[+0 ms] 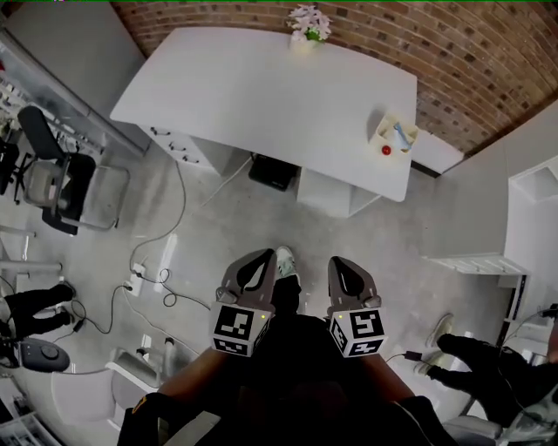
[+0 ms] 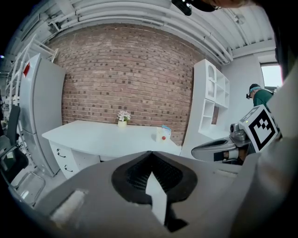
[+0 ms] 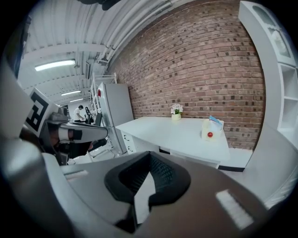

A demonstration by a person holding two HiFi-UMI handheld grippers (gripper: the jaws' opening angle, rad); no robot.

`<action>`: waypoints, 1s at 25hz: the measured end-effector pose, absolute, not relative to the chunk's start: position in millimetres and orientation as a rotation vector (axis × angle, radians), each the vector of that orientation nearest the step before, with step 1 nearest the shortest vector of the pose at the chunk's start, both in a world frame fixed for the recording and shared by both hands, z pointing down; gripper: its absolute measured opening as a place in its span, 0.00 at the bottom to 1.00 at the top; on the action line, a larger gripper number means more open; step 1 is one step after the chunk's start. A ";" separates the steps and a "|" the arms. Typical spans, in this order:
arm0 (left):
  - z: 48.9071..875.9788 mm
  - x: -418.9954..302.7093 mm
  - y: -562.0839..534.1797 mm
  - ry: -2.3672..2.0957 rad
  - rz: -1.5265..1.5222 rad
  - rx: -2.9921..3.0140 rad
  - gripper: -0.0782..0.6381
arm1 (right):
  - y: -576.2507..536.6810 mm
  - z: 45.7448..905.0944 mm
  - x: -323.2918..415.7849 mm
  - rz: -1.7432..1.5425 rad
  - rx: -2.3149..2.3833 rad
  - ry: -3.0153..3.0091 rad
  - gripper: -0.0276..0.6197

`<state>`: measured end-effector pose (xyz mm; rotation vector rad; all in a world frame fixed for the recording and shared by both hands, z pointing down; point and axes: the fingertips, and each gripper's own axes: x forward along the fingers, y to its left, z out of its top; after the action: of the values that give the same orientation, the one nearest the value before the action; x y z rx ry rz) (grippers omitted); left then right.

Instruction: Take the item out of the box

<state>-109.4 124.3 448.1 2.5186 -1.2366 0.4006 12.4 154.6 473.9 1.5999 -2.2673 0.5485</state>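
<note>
A small cream box (image 1: 394, 133) stands near the right end of the white desk (image 1: 261, 87), far ahead of me. A blue item (image 1: 399, 131) sticks out of its top, and a red round thing (image 1: 386, 150) lies at its front. The box (image 2: 161, 135) also shows in the left gripper view, and the box (image 3: 210, 130) in the right gripper view. My left gripper (image 1: 253, 266) and right gripper (image 1: 349, 277) are held side by side over the floor, well short of the desk. Both have their jaws together with nothing between them, as the left gripper (image 2: 151, 154) and right gripper (image 3: 150, 155) show in their own views.
A flower pot (image 1: 309, 26) sits at the desk's far edge against the brick wall. A black case (image 1: 274, 172) lies under the desk. An office chair (image 1: 52, 179) and floor cables (image 1: 148, 270) are at the left. A white shelf (image 1: 532, 226) and a person (image 1: 488, 366) are at the right.
</note>
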 end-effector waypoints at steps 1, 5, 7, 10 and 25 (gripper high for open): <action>449.3 -108.6 116.9 -1.234 0.402 2.517 0.12 | 148.1 473.7 12.4 0.547 1.598 -2.263 0.05; 446.4 -104.6 85.5 -1.230 0.395 2.527 0.12 | 120.9 467.5 14.4 0.527 1.592 -2.241 0.05; 444.8 -101.1 71.0 -1.222 0.380 2.527 0.12 | 108.0 463.8 17.5 0.517 1.593 -2.228 0.05; 444.0 -95.3 49.4 -1.208 0.354 2.523 0.12 | 89.3 458.8 21.7 0.497 1.594 -2.214 0.05; 430.9 -31.3 -50.4 -1.119 0.290 2.624 0.12 | -3.0 451.2 73.1 0.422 1.657 -2.140 0.05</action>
<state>-31.3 -50.4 430.9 2.6235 -1.1187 0.2903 73.1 -3.0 451.2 1.6570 -2.1399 0.4224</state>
